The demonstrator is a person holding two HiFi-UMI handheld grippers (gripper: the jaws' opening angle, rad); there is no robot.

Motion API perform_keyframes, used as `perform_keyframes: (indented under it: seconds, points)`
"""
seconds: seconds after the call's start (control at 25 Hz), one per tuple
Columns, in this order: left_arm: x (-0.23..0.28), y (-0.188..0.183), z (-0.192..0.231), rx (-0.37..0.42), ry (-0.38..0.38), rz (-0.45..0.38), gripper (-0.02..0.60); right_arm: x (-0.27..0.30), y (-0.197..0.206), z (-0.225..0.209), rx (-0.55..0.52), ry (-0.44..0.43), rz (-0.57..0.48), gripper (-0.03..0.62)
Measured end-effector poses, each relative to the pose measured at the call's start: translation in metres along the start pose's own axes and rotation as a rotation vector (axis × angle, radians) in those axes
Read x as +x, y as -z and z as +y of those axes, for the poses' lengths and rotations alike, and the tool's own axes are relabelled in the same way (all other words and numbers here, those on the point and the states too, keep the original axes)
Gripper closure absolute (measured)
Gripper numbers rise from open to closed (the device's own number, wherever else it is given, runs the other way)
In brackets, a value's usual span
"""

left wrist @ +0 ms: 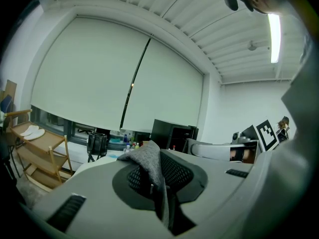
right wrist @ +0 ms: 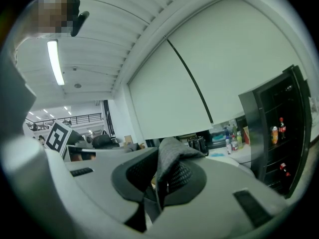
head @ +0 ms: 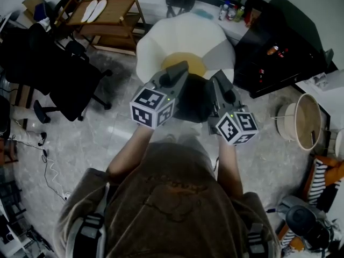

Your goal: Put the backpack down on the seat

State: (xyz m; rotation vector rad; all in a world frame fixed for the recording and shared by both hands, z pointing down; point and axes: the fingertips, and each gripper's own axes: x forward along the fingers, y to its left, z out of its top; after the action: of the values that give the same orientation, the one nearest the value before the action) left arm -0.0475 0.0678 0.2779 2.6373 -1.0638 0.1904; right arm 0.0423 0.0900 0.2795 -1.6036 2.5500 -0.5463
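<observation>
In the head view, the left gripper (head: pixel 179 70) and right gripper (head: pixel 217 81) held the dark backpack (head: pixel 192 105) just above the white seat (head: pixel 161 41), one at each side, probably to keep it level. In the left gripper view, the jaws were clamped on a grey strap (left wrist: pixel 150 159). In the right gripper view, the jaws pinched a second strap (right wrist: pixel 170 159) the same way.

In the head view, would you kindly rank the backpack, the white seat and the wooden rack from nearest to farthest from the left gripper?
1. Backpack: gripped, at its right.
2. Seat: just ahead.
3. Rack: far ahead-left.
</observation>
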Motion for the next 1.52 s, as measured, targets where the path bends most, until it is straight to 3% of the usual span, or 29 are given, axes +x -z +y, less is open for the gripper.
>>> perform_keyframes:
  seconds: [0.68,1.52]
  points:
    - [0.09,-0.017,0.054,-0.026,-0.019,0.022,0.549,0.081,-0.015,-0.066,0.023,-0.036,0.035,0.563]
    - [0.211,-0.052,0.111,-0.07,-0.099,0.015,0.548,0.176,-0.054,-0.158,0.013,-0.135,0.119,0.563]
